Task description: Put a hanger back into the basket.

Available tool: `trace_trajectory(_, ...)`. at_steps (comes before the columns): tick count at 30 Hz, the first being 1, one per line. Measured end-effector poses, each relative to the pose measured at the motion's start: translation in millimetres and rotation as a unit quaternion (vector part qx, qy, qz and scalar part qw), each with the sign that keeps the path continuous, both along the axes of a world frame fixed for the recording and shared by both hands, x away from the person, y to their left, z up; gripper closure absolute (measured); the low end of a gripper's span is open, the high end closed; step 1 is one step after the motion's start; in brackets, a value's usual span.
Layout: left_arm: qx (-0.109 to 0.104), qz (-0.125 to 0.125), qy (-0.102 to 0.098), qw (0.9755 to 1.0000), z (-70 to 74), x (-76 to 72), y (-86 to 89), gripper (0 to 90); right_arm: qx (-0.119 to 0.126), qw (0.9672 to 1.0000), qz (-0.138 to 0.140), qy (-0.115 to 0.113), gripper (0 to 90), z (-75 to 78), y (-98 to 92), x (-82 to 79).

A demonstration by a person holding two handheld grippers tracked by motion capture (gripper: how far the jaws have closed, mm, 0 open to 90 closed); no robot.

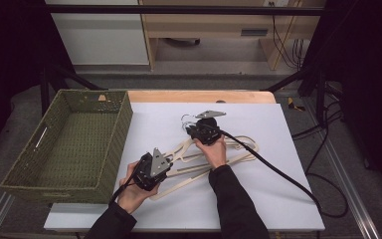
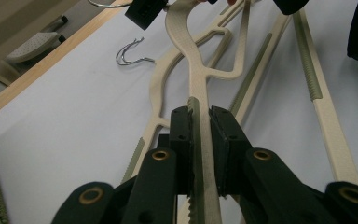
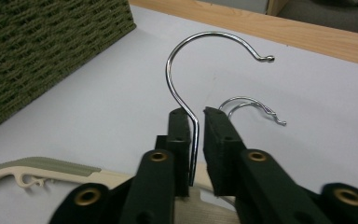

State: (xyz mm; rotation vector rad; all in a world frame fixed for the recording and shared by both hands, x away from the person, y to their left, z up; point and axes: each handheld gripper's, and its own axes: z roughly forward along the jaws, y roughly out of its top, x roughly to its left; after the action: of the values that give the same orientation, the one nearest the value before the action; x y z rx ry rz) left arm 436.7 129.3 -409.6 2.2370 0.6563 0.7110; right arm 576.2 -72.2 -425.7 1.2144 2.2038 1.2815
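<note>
Near the middle of the high view, the cream hangers [image 1: 214,157] lay stacked on the white table [image 1: 278,199]. Left gripper [image 2: 200,140] clenched one hanger's arm; right gripper [image 3: 196,140] was clamped on its steel hook [image 3: 186,70].

Lighting: even, overhead, moderately dim. High view: white surface [image 1: 258,189] brightest; surroundings at 3 and 9 o'clock fall to near black; shadows soft and short. Left gripper view: claw bases at 6 o'clock soft, far end at 12 o'clock slightly blurred. Right gripper view: small glints on the chrome hook [image 3: 186,56]; woven basket [image 3: 37,51] at 10 o'clock mildly unsharp.
</note>
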Motion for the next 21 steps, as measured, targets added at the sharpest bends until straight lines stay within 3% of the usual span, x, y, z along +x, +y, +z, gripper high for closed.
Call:
trace_trajectory(1, -0.001, 0.000, 0.000, 1.0000, -0.5, -0.1, -0.2, 79.3, 0.000, 1.0000, 0.004, 0.005, 85.6, 0.4, -0.3, 0.2)
trace_trajectory(7, 0.004, -0.002, 0.000, 1.0000, -0.8, -1.5, -0.5, 79.1, 0.001, 0.9999, 0.009, 0.014, 87.1, 4.9, -2.2, -2.0)
trace_trajectory(10, -0.003, 0.000, -0.003, 1.0000, -1.4, -3.3, -0.7, 79.0, 0.001, 0.9999, 0.008, 0.011, 87.3, 6.9, -2.6, -3.8)
trace_trajectory(13, -0.001, -0.001, 0.007, 1.0000, -1.0, -3.9, 0.0, 78.5, -0.001, 1.0000, 0.005, 0.003, 87.6, 9.7, -2.5, -8.0)
trace_trajectory(15, -0.014, -0.007, 0.017, 0.9997, 0.3, -3.5, 1.0, 77.0, -0.003, 1.0000, 0.003, -0.003, 87.7, 11.6, -2.8, -10.9)
trace_trajectory(17, -0.037, -0.011, 0.028, 0.9989, 3.6, -2.5, 1.8, 66.5, -0.004, 0.9999, 0.009, -0.008, 88.0, 13.6, -2.8, -14.1)
trace_trajectory(19, -0.075, -0.017, 0.048, 0.9959, 7.1, -0.8, 2.4, 50.9, -0.012, 0.9996, 0.012, -0.022, 88.5, 16.1, -1.3, -21.2)
trace_trajectory(21, -0.099, -0.013, 0.063, 0.9930, 10.8, 6.0, 3.1, 46.0, -0.010, 0.9996, 0.015, -0.022, 88.5, 16.9, -1.7, -23.3)
